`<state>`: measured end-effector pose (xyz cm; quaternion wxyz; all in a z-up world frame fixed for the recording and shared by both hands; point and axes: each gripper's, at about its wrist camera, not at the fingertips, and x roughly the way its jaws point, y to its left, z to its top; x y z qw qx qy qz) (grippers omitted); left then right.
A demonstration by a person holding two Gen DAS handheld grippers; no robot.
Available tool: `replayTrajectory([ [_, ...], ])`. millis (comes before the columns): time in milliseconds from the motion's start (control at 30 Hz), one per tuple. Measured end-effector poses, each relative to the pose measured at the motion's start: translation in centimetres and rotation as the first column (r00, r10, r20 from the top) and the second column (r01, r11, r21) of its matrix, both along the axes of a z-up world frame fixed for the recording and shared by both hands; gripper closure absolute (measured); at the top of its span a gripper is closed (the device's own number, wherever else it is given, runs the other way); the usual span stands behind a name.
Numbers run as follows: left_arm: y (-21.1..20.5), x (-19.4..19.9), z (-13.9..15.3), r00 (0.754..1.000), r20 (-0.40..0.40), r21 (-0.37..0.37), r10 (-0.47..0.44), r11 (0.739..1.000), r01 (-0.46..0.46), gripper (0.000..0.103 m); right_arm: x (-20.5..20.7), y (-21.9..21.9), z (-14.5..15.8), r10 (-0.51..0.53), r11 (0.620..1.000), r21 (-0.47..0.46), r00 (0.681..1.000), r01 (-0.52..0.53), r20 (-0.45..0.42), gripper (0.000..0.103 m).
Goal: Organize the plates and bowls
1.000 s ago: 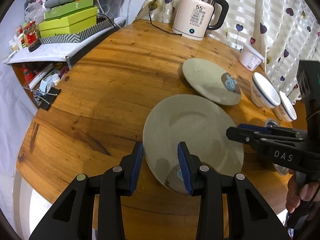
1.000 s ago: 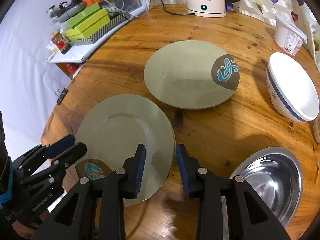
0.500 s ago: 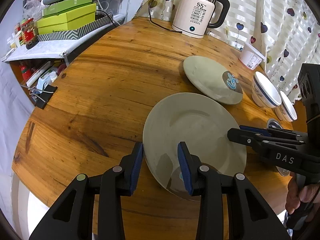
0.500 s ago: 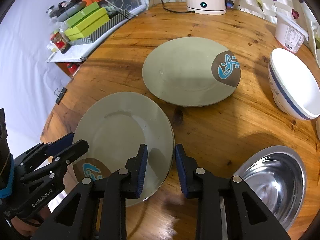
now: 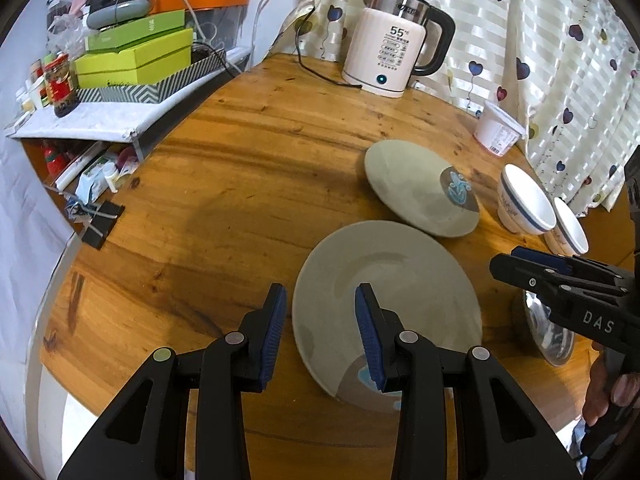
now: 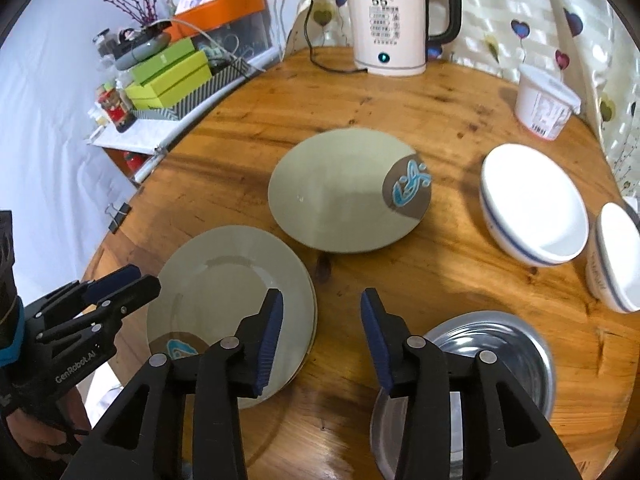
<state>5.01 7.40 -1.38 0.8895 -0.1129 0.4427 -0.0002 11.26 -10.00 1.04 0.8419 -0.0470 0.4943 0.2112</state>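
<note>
My left gripper hangs low over the near edge of the tabletop, pointing fwd and a bit down. Its jaws are wide apart and hold nothing; the left rim of the near plate sits in the gap between them, and the right pad hides part of the plate, but I cannot tell if any pad touches it. My right gripper is also low, pointing fwd, jaws wide apart and empty. Its left pad is over the right rim of the near plate, its right pad is over bare wood just beside the steel bowl. In the left view the right gripper comes in from the right side, w/ my hand on its handle at the lower right. In the right view the left gripper comes in from the left side.

The near plate lies flat at the near edge, brown-blue mark toward me. The far plate lies just behind it, near the tabletop middle, mark to the right. Two white bowls stand side by side at the right, close to each other. A white tub is behind them, a kettle at the far edge.
</note>
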Motion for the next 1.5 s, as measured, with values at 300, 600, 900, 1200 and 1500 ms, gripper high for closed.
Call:
replayTrajectory([
  [300,-1.0,1.3,1.0,0.999,0.021,-0.008,-0.038,0.999,0.038,0.066,-0.3,-0.8,0.9,-0.012,1.0,-0.013,0.999,0.013,0.04,0.057],
  [600,-1.9,3.0,1.6,0.997,0.027,-0.003,-0.076,0.997,0.076,0.066,0.5,-1.4,0.9,-0.026,0.999,-0.019,0.998,0.027,0.049,0.057],
  [900,-2.3,5.4,1.7,0.994,0.023,-0.021,-0.106,0.994,0.107,0.066,2.2,-2.3,0.5,-0.051,0.999,0.005,0.998,0.051,0.019,0.057],
  [1200,-2.1,7.9,2.1,0.992,0.024,-0.018,-0.127,0.992,0.127,0.066,4.6,-3.6,-0.2,-0.11,0.989,0.093,0.992,0.115,-0.059,0.057],
  [1500,-2.7,11.5,1.0,0.987,-0.019,-0.002,-0.159,0.987,0.159,0.066,7.2,-4.1,-1.9,-0.165,0.975,0.125,0.975,0.184,-0.148,0.057],
])
